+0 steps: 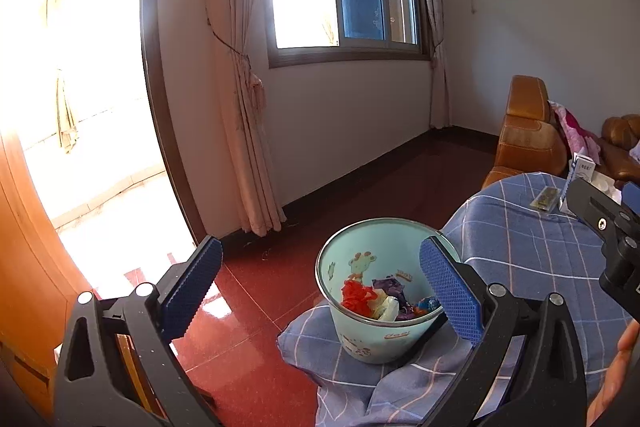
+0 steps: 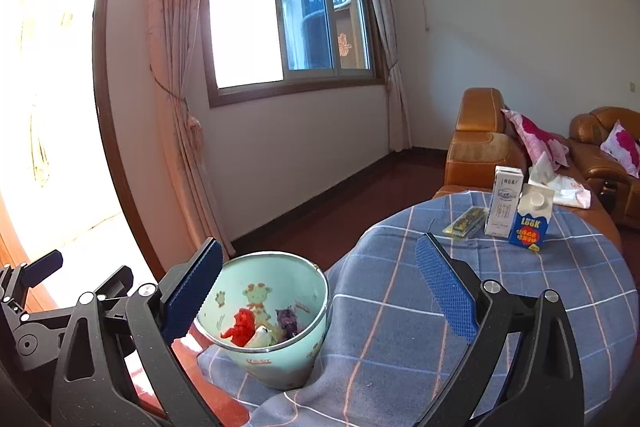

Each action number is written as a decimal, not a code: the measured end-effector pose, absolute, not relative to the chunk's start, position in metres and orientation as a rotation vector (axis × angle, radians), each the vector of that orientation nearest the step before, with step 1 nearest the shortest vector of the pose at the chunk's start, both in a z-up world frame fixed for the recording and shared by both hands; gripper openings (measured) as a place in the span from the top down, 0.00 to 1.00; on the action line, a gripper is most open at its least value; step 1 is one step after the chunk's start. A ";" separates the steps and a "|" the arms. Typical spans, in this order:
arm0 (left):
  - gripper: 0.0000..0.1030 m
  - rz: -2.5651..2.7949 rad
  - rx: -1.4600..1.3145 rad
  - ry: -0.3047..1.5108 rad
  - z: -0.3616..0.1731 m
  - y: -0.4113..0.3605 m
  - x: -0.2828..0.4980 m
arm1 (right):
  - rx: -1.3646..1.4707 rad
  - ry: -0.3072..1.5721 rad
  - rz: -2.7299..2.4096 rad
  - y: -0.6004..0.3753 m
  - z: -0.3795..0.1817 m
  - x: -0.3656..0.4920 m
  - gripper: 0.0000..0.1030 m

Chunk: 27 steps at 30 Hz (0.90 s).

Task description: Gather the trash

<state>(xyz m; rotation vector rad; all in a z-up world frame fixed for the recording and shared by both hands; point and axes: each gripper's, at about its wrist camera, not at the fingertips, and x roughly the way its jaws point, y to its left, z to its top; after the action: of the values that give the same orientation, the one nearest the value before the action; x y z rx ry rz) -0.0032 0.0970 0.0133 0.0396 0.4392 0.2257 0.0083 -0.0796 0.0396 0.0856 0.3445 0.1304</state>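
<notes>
A light blue trash bin (image 1: 372, 331) with cartoon prints stands on the floor against the draped tablecloth; it also shows in the right wrist view (image 2: 276, 359). It holds crumpled red, purple and white wrappers (image 1: 376, 301). My left gripper (image 1: 320, 287) is open and empty, hovering above the bin. My right gripper (image 2: 320, 291) is open and empty, above the bin and the table edge. On the table stand a white milk carton (image 2: 503, 201) and a blue carton (image 2: 530, 219), with a flat clear packet (image 2: 466, 221) beside them.
The round table has a blue plaid cloth (image 2: 520, 307) hanging to the red tiled floor (image 1: 248, 327). Orange leather sofas (image 2: 480, 143) with pink pillows stand behind the table. A tissue pack (image 2: 568, 187) lies at the table's far edge. Curtains and an open doorway are at the left.
</notes>
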 end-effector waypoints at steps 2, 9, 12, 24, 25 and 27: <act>0.06 0.224 0.034 0.429 0.017 0.097 -0.007 | 0.093 0.334 0.126 -0.082 0.044 0.004 0.07; 0.06 0.218 0.041 0.404 0.023 0.095 -0.014 | 0.098 0.317 0.129 -0.081 0.050 -0.006 0.07; 0.06 0.218 0.045 0.405 0.022 0.094 -0.014 | 0.103 0.311 0.125 -0.081 0.052 -0.009 0.07; 0.06 0.230 0.037 0.399 0.023 0.096 -0.016 | 0.126 0.317 0.129 -0.085 0.053 -0.009 0.07; 0.06 0.230 0.033 0.399 0.023 0.097 -0.016 | 0.124 0.318 0.129 -0.084 0.053 -0.009 0.07; 0.06 0.231 0.031 0.399 0.023 0.097 -0.016 | 0.123 0.321 0.128 -0.084 0.052 -0.008 0.07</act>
<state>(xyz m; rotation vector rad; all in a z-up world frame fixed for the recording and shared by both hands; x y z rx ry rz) -0.0160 0.0968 0.0230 0.0310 0.3990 0.2310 -0.0081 -0.0837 0.0518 0.1227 0.3209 0.1282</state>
